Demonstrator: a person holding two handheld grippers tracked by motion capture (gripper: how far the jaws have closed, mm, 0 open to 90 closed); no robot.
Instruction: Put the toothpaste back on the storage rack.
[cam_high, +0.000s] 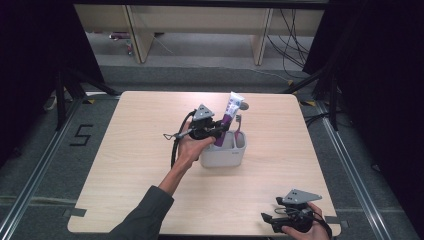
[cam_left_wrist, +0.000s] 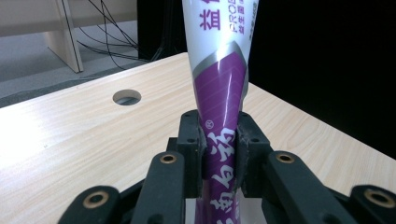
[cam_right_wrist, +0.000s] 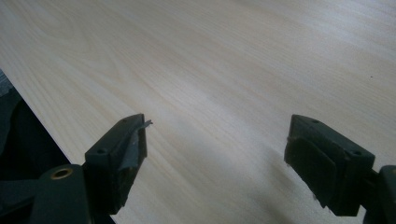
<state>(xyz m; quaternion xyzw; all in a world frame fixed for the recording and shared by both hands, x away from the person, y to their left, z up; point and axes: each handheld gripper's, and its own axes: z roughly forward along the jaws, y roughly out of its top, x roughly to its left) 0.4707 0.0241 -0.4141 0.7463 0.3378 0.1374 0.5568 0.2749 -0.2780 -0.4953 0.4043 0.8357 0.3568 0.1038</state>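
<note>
A pale grey holder (cam_high: 223, 156) stands near the middle of the counter (cam_high: 140, 150), and it serves as the landmark here. It is an open-topped box that seems to be split into compartments, though the high view is too small to show how many. A toothpaste tube (cam_high: 228, 118), white above and purple below, rises out of the holder's left part, leaning slightly, with its lower end down inside the rim. Just right of the tube, a pink-handled toothbrush (cam_high: 239, 125) stands in the holder; its head is blurred and hard to read.

The left claw (cam_high: 218, 129) sits just above the holder's left rim and is pinching the tube on its purple band. In the left gripper view the left claw (cam_left_wrist: 219, 154) has both jaws pressed against the tube (cam_left_wrist: 219, 88), one on each side. The tube's top and bottom are cut off there, and the printed characters are only partly readable. A round hole (cam_left_wrist: 126, 97) in the counter lies beyond the tube.

The right claw (cam_high: 267, 220) rests well apart from the holder, at the counter's near right corner, partly cut off by the frame edge. In the right gripper view the right claw (cam_right_wrist: 215, 149) is spread wide over bare wood, gripping nothing.
</note>
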